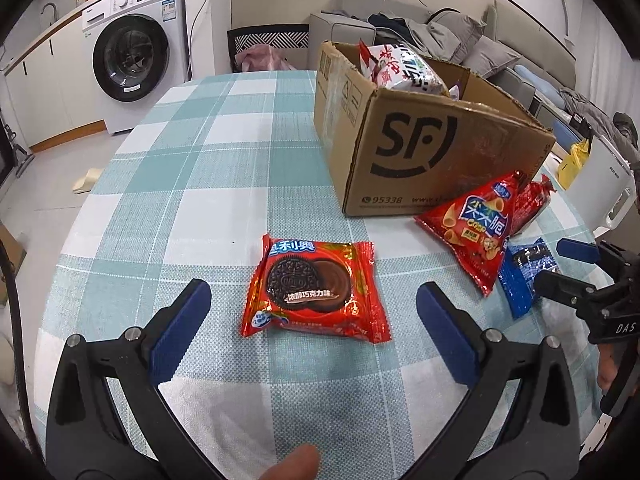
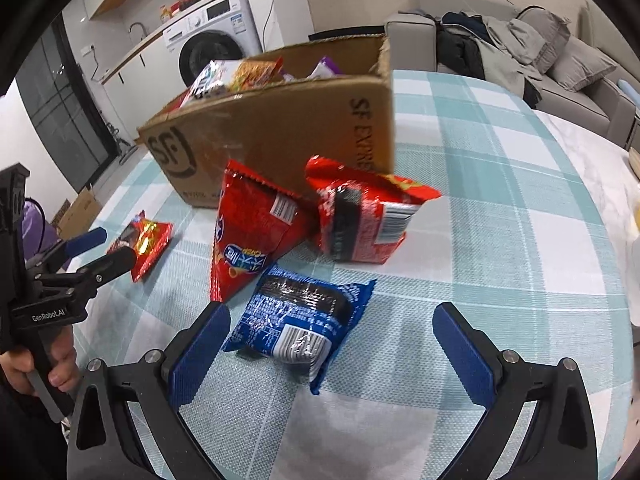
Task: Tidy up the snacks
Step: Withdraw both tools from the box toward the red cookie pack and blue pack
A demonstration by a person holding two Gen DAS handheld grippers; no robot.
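Observation:
A red Oreo packet (image 1: 316, 290) lies flat on the checked tablecloth, just ahead of my open left gripper (image 1: 314, 328), between its spread fingers. A blue snack packet (image 2: 300, 320) lies in front of my open right gripper (image 2: 332, 340); it also shows in the left wrist view (image 1: 524, 272). A red triangular crisp bag (image 2: 250, 240) and a red wrapped pack (image 2: 360, 216) lie beside the cardboard SF box (image 2: 280, 128), which holds several snack bags. The red Oreo packet also shows in the right wrist view (image 2: 146, 242), next to the left gripper (image 2: 104, 246).
The round table (image 1: 200, 160) carries the SF box (image 1: 420, 140) at the back right. A washing machine (image 1: 132, 52) and counter stand far left, a sofa (image 1: 460, 36) with clothes behind. The right gripper (image 1: 564, 266) shows at the left view's right edge.

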